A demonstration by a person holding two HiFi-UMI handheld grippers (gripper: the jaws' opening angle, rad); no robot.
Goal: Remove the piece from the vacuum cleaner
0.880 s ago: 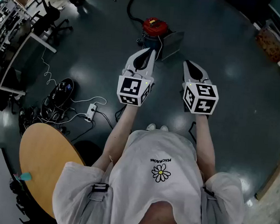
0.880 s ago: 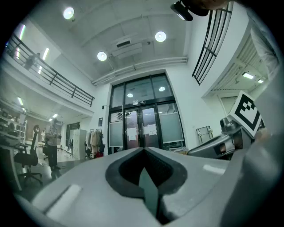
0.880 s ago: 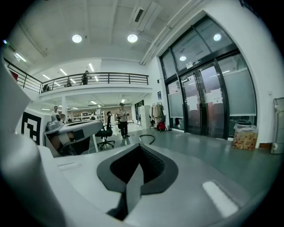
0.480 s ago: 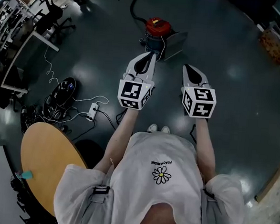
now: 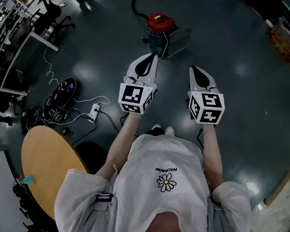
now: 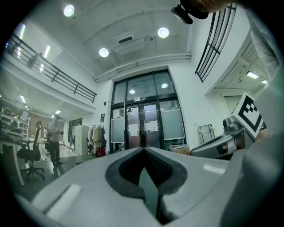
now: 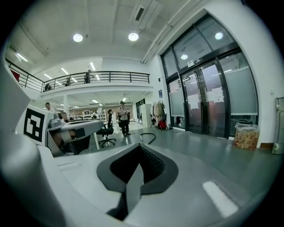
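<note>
Vacuum cleaner (image 5: 159, 24), the one with the red top, stands on the dark floor (image 5: 244, 110) ahead of me. A black hose (image 5: 137, 4) curls away from its far side, and a grey flat panel (image 5: 179, 40) leans at its right. I cannot tell which part is the piece to come off.

I hold my left gripper (image 5: 152, 56) out in front of me. Its jaws are closed tip to tip with nothing between them, and it points toward the glass doors (image 6: 144, 126). In the head view its tip sits just short of the vacuum cleaner and does not touch it. My right gripper (image 5: 194, 70) is level beside it, a little apart. Its jaws are likewise pressed together and empty, aimed over open floor.

To my left lie a white power strip (image 5: 92, 116) with its cable and a round wooden table (image 5: 45, 165).
</note>
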